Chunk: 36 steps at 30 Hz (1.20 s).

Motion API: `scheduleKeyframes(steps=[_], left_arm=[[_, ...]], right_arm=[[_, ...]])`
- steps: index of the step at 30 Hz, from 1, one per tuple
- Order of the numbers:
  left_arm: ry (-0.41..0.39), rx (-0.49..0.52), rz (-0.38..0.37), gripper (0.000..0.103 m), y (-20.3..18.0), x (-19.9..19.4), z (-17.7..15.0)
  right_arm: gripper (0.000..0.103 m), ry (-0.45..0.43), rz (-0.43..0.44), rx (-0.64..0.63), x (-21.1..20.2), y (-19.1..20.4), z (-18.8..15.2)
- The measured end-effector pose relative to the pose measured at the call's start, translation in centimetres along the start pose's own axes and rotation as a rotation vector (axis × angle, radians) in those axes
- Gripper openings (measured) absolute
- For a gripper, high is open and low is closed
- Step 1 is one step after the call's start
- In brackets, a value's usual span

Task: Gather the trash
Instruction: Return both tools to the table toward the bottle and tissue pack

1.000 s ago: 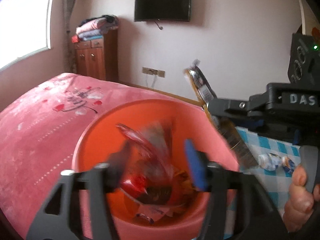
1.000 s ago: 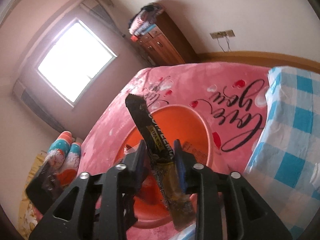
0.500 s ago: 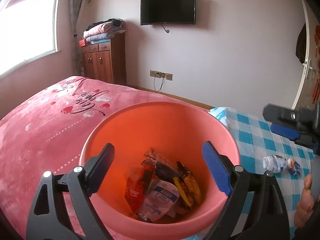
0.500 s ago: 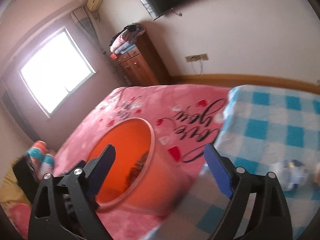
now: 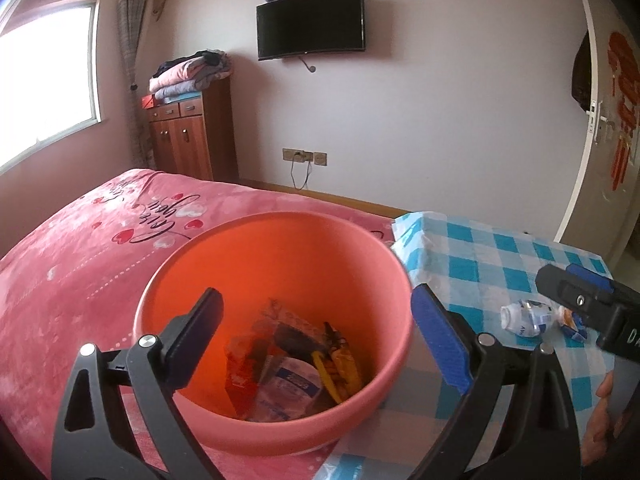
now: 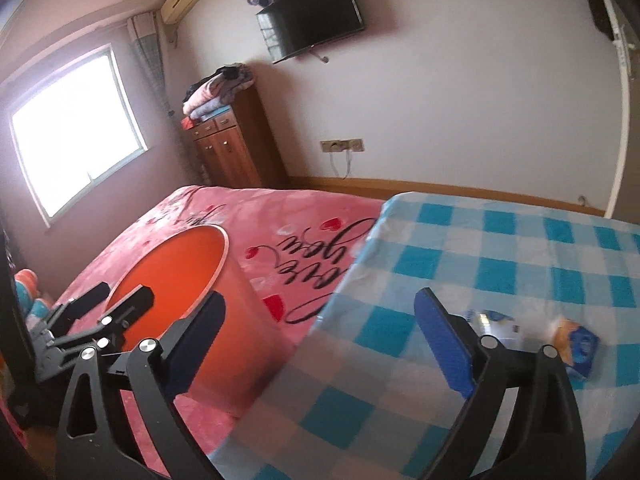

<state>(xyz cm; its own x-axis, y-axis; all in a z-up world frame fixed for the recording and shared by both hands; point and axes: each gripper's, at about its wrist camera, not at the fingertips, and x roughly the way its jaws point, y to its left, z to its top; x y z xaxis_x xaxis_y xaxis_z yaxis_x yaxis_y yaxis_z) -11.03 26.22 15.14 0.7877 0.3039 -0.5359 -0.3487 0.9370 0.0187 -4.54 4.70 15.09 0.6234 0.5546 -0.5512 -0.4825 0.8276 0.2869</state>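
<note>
Hovering above the orange bucket [image 5: 276, 264], the left gripper [image 5: 316, 344] has its jaws spread wide after just opening, nothing between them; wrappers and packets [image 5: 292, 368] lie heaped at the bucket's bottom. The bucket stands on the pink bedspread [image 5: 80, 248], its rim just beside the blue-checked tabletop [image 5: 480, 256]. The right gripper [image 6: 320, 344], jaws likewise spread and empty after just opening, points over the tabletop edge, where a small crushed bottle [image 6: 494, 320] and an orange-and-blue carton [image 6: 578, 346] lie near each other, both blurred. A hand [image 5: 600, 420] shows at the left view's lower right edge
</note>
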Motion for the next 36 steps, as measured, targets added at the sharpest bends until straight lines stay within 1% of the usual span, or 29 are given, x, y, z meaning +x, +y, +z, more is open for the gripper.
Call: scheduleKeyframes(steps=[6, 12, 24, 36], left_arm=[[0.011, 0.029, -0.027, 0.096, -2.1, -0.5, -0.2], [0.019, 0.064, -0.051, 0.096, -4.3, -1.0, -0.5], [0.050, 0.133, -0.083, 0.096, -8.0, -1.4, -1.6], [0.093, 0.205, -0.114, 0.096, -12.0, -1.2, -3.2]], right_arm=[[0.095, -0.020, -0.049, 0.009, -1.6, -2.0, -1.0], [0.095, -0.034, -0.083, 0.052, -3.2, -4.5, -2.2], [0.095, -0.047, -0.123, 0.126, -5.5, -8.9, -4.6], [0.095, -0.052, -0.152, 0.189, -6.7, -12.7, -6.9]])
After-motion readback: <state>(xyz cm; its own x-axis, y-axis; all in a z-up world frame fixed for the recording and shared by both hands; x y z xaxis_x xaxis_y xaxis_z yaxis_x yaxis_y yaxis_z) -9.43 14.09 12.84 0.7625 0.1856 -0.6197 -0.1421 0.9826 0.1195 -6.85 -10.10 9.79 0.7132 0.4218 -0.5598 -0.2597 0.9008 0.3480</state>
